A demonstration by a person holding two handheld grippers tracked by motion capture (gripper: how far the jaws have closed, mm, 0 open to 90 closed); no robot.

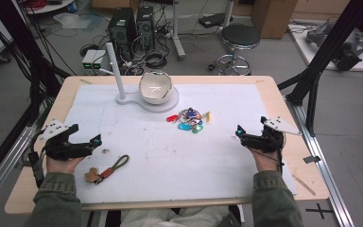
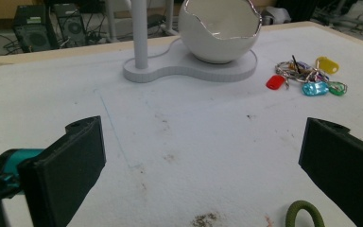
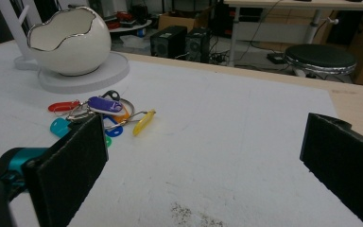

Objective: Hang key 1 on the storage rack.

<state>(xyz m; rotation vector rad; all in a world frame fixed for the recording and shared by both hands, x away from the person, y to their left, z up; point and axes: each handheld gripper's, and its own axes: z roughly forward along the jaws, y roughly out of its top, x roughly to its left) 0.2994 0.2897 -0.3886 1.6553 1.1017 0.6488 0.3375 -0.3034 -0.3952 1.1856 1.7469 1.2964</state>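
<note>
A bunch of coloured key tags (image 1: 190,120) on metal rings lies mid-table, just in front of a white egg-shaped bowl (image 1: 155,87) on a white stand (image 1: 169,102) with an upright post (image 1: 115,64). The tags (image 2: 307,77) and bowl (image 2: 220,28) lie far ahead in the left gripper view; the right gripper view has the tags (image 3: 101,117) close at left and the bowl (image 3: 69,40) behind them. A brown keychain with an olive cord loop (image 1: 107,170) rests near the front left. My left gripper (image 1: 90,143) is open beside it. My right gripper (image 1: 242,134) is open at the right, holding nothing.
A white mat (image 1: 217,156) covers most of the wooden table (image 1: 288,118). The olive loop's end (image 2: 305,213) shows at the bottom of the left gripper view. Beyond the table stand computer towers (image 1: 131,26), a round stool (image 1: 240,38) and black frame legs (image 1: 321,56).
</note>
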